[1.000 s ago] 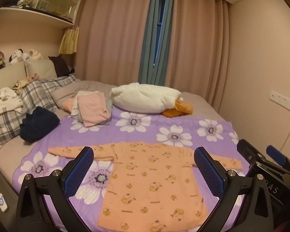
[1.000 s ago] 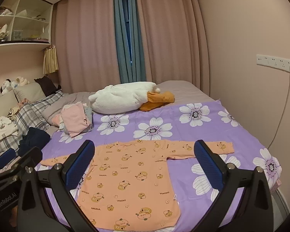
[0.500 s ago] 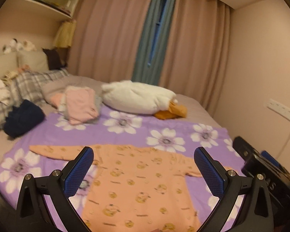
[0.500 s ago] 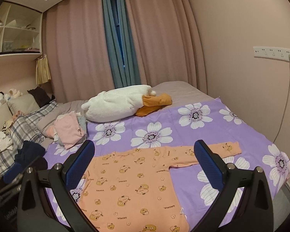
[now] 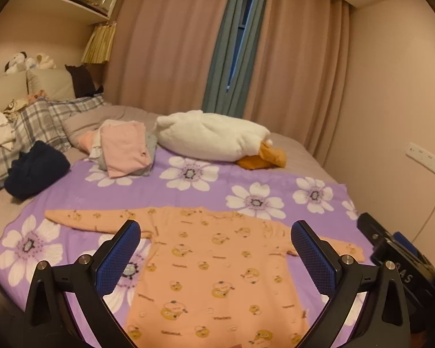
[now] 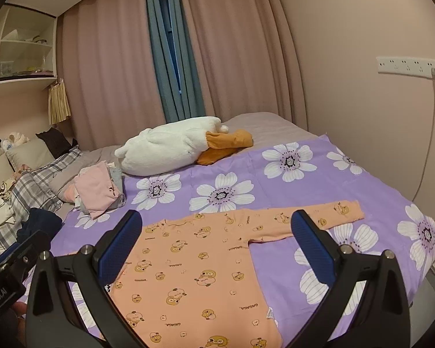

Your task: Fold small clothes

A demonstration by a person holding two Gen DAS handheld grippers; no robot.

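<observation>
1 orange long-sleeved baby garment with a duck print (image 5: 217, 264) lies flat, both sleeves spread, on the purple flowered blanket (image 5: 206, 191). 1 stack of folded pink and grey clothes (image 5: 124, 148) sits beyond it. Only the right wrist view shows the right sleeve's end. The left gripper (image 5: 214, 249) and right gripper (image 6: 216, 246), 2 in all, hang above the garment, jaws wide, gripping nothing.

Orange top (image 5: 217, 272) printed with yellow ducks; purple sheet (image 5: 217, 191) with white flowers; grey plaid pillow (image 5: 43, 121); blue-padded fingers (image 5: 117, 258).
</observation>
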